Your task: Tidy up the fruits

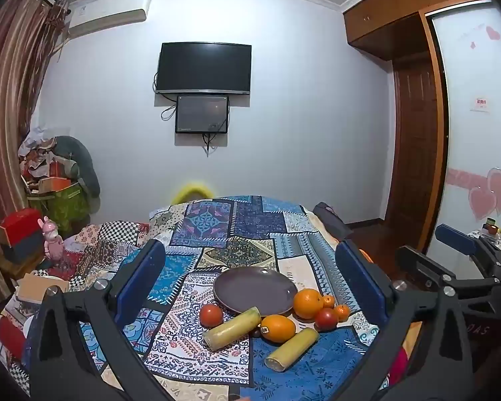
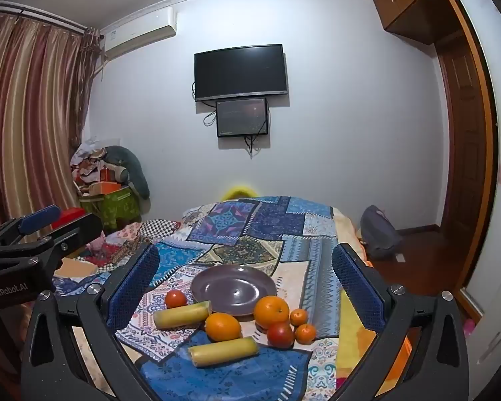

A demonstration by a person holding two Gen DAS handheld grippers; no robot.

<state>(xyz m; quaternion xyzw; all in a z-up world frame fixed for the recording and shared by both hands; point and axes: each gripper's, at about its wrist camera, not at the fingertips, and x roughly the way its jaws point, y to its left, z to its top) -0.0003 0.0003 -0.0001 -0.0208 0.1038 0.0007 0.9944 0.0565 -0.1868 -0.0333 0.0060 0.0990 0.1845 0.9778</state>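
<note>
Left gripper (image 1: 250, 277) and right gripper (image 2: 245, 280) side by side, tipped slightly down, jaws wide, empty — fruit ahead beside purple plate (image 2: 233, 289)

Left claw (image 1: 250, 280) is seen spread wide, nothing between its blue pads. On the patchwork-covered bed (image 1: 237, 230) an empty purple plate (image 1: 255, 289) is set. Just beside its near rim are grouped two oranges (image 1: 307, 303), two tomatoes (image 1: 211, 315), two small mandarins (image 1: 328, 300) and two yellow cylinders (image 1: 232, 327).
</note>
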